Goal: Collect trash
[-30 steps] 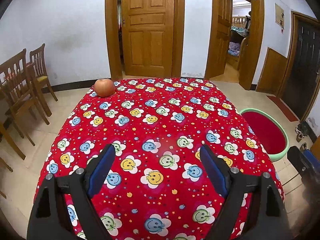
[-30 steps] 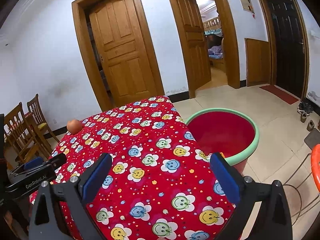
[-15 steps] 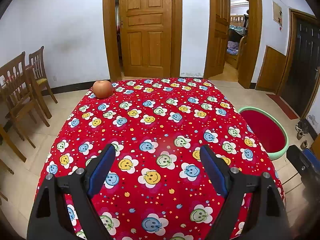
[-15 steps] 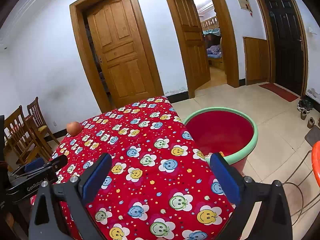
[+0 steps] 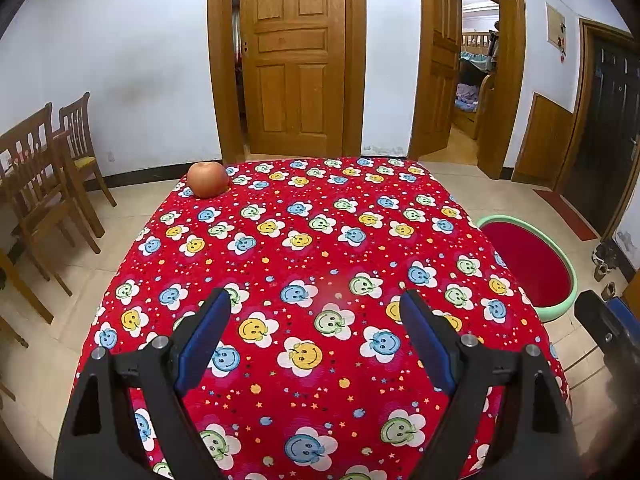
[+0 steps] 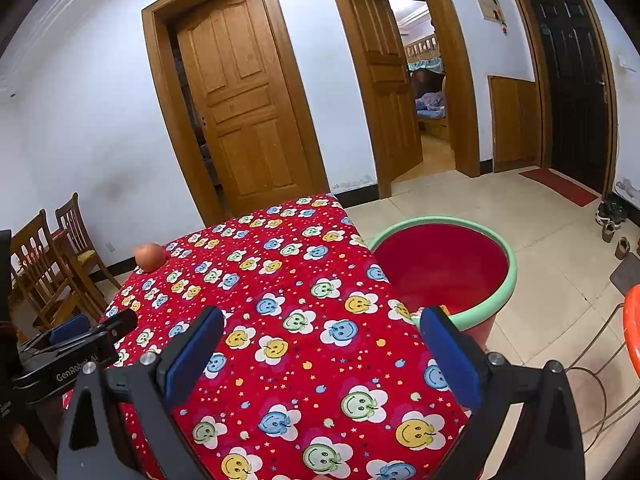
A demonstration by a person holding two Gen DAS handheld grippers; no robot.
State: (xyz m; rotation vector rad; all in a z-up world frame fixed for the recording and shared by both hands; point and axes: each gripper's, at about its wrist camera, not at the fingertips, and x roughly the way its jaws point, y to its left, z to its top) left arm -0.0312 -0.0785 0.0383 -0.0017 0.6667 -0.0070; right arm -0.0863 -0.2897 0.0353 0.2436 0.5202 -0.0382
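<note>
A red bin with a green rim (image 6: 505, 249) stands on the floor right of the table; some scraps lie at its bottom near the table edge. It also shows in the left wrist view (image 5: 569, 276). An apple (image 5: 208, 179) sits at the table's far left corner, also in the right wrist view (image 6: 150, 256). My left gripper (image 5: 316, 322) is open and empty above the near part of the red smiley tablecloth (image 5: 320, 240). My right gripper (image 6: 320, 336) is open and empty above the table's near right part, beside the bin.
Wooden chairs (image 5: 48, 168) stand left of the table. Wooden doors (image 5: 294, 64) and an open doorway (image 5: 472, 80) are behind. An orange stool edge (image 6: 632, 328) and wire legs are at the right. The left gripper's body (image 6: 72, 348) shows in the right wrist view.
Both grippers have tilted or drawn back slightly, so the table and bin sit lower in view. Jaws stay open. Nothing on the table moved.
</note>
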